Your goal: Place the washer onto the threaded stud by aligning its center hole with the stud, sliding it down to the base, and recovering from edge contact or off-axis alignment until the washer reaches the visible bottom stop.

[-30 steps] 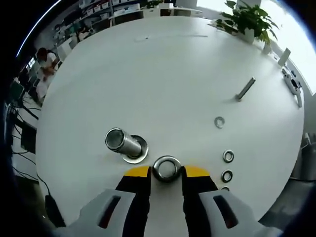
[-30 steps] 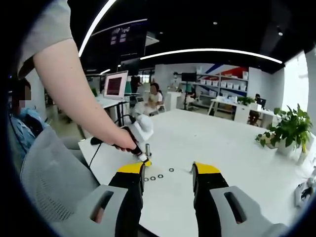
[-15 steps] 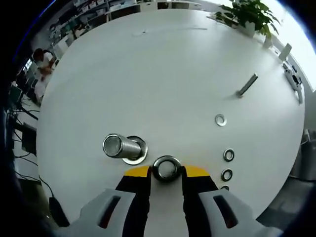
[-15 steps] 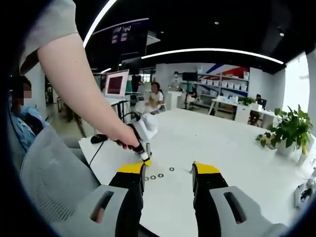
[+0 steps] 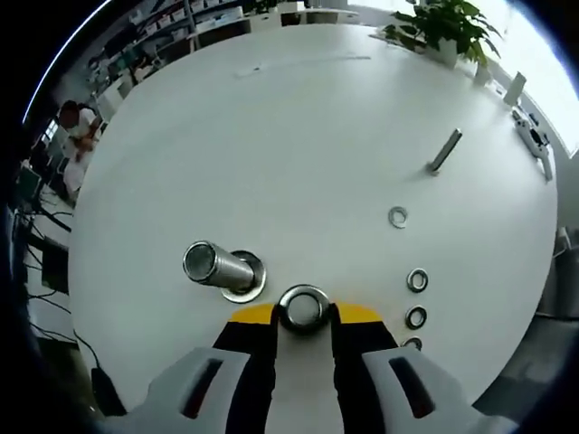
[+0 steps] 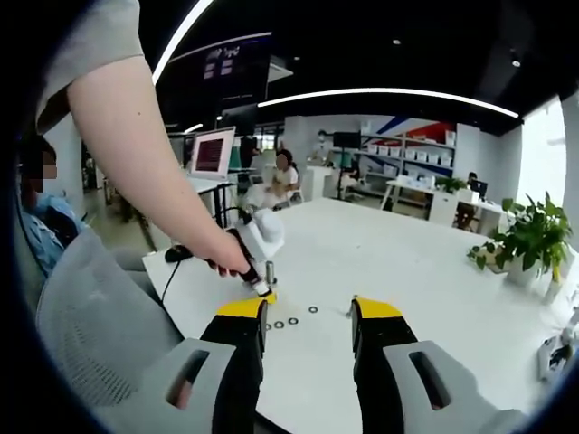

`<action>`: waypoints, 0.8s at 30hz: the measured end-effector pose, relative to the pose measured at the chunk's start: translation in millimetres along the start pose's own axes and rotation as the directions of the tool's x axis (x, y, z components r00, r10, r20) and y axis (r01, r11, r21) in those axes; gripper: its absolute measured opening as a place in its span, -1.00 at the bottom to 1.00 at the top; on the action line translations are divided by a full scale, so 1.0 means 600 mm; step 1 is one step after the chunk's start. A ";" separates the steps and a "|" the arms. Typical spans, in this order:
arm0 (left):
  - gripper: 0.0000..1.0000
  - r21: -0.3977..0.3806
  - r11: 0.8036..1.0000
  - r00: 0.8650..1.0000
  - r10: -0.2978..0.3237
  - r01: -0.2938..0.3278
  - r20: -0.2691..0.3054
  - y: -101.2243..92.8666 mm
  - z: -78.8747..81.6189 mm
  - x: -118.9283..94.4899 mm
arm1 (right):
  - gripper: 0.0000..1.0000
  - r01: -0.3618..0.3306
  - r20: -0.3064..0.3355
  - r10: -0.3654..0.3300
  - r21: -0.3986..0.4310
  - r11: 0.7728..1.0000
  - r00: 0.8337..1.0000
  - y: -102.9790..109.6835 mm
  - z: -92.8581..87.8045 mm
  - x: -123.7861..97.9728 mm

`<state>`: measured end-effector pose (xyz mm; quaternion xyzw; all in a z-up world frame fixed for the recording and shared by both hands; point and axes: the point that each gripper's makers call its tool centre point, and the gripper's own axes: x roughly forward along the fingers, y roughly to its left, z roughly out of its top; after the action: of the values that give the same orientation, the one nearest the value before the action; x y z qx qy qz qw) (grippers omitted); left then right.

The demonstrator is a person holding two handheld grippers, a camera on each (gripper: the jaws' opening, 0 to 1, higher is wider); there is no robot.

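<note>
- Gripping the washer [image 5: 303, 307], left gripper [image 5: 303, 314] jaws clamped, lower centre; stud [image 5: 217, 266] sitting slightly further left than before.
- Right gripper [image 6: 308, 316] jaws standing apart; no legible writing.

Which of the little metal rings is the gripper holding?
The big washer, pinched between the left gripper jaws beside the stud. The other washers lie loose on the white table.

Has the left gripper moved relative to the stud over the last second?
Yes, slightly. In the left gripper view, the stud has slid left and down relative to the held washer, so the left gripper has shifted across the table.
</note>
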<state>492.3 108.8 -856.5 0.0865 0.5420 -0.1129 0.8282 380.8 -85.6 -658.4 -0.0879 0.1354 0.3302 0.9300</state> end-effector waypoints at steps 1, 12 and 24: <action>-0.58 -0.002 1.000 1.000 -0.004 0.004 -0.007 0.000 0.000 0.000 | -0.21 0.001 0.001 -0.001 0.000 1.000 1.000 0.000 0.000 0.000; -0.59 -0.001 1.000 0.998 -0.003 0.003 0.058 -0.001 -0.002 -0.002 | -0.22 0.010 -0.001 -0.010 -0.003 1.000 1.000 -0.004 -0.001 -0.001; -0.61 0.056 0.998 0.999 -0.010 0.007 0.053 -0.008 -0.001 -0.007 | -0.22 0.007 0.000 -0.007 -0.002 1.000 1.000 -0.003 -0.001 -0.001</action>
<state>489.0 104.5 -853.1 0.1044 0.5165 -0.1338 0.8393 381.5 -87.5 -658.6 -0.0891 0.1349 0.3270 0.9311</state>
